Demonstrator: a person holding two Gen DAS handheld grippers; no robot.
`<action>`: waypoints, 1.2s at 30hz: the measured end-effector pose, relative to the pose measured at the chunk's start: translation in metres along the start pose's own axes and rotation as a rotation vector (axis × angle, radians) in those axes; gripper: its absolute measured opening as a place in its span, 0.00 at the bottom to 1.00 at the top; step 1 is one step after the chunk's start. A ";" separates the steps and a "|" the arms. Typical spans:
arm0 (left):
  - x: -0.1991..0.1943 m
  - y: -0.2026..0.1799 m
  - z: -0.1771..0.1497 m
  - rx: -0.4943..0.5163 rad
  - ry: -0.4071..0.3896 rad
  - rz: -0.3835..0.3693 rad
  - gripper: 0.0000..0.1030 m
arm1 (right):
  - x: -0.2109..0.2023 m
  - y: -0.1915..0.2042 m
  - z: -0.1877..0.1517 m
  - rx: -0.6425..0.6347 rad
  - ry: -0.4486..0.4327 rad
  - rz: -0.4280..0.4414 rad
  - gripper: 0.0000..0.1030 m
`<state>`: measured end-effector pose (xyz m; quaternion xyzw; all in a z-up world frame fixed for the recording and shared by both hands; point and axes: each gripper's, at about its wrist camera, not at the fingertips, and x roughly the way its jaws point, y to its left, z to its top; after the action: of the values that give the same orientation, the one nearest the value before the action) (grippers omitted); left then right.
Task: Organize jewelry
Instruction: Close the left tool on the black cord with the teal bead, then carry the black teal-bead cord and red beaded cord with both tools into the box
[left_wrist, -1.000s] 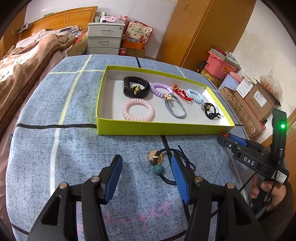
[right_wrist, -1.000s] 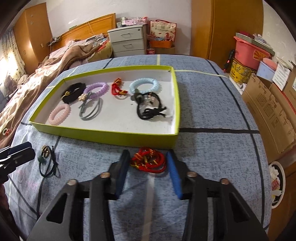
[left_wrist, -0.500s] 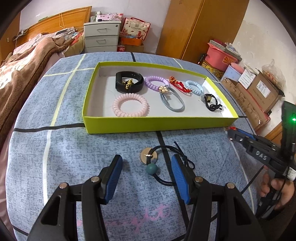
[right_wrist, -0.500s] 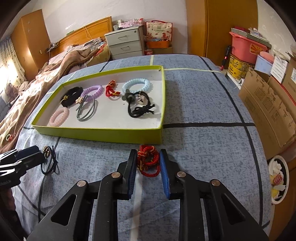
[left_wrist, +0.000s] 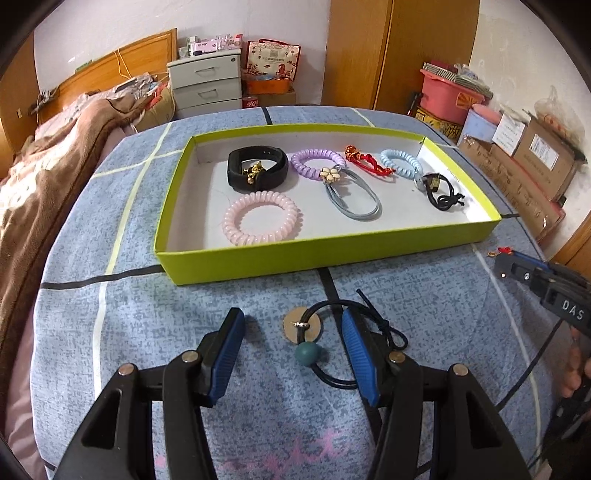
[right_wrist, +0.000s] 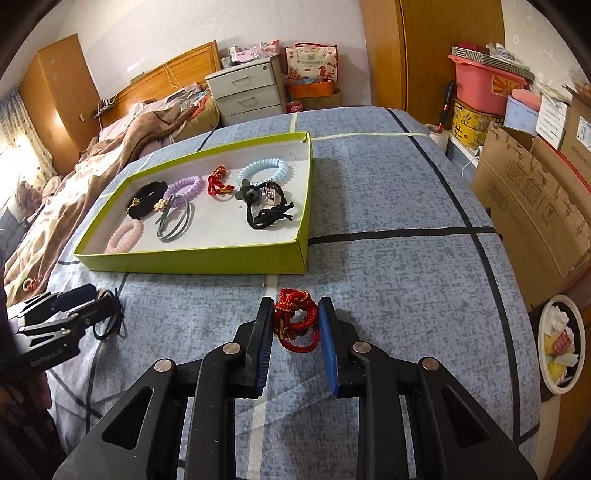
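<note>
Since a second ago the right hand-held gripper (right_wrist: 291, 319) has narrowed its jaws around the red braided cord bracelet (right_wrist: 297, 319), which now sits pinched between the blue pads on the blue-grey table cover (right_wrist: 388, 280), just in front of the near right corner of the yellow-green box (right_wrist: 207, 260). The left hand-held gripper (left_wrist: 291, 345) has shifted a little so that the black cord tie with a wooden disc and green bead (left_wrist: 308, 338) lies between its jaws; they stand well apart, and neither pad presses on it.

Both pieces look light and limp. The red bracelet should bunch and sag when lifted, so a pinch across its knotted middle seems safer than one on a loose loop. The black tie is thin and could slip; the bead or disc is probably the firmer place to take hold.

Only the right wrist view shows the pads closed on the red cord; from the left wrist view just the gripper's tip and a scrap of red appear. Only the left wrist view shows the disc and bead clearly.
</note>
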<state>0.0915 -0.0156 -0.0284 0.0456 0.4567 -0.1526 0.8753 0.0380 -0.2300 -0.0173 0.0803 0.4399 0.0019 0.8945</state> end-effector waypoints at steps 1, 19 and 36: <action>0.000 0.001 0.000 -0.005 0.000 -0.003 0.55 | 0.000 0.000 0.000 -0.002 0.000 0.002 0.24; -0.007 0.008 -0.004 -0.028 -0.006 0.005 0.21 | -0.003 0.003 -0.002 -0.008 -0.002 0.002 0.24; -0.034 0.021 0.006 -0.082 -0.081 -0.036 0.21 | -0.024 0.022 0.003 -0.061 -0.067 0.018 0.24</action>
<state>0.0843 0.0109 0.0018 -0.0047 0.4275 -0.1510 0.8913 0.0266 -0.2105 0.0066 0.0568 0.4087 0.0205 0.9107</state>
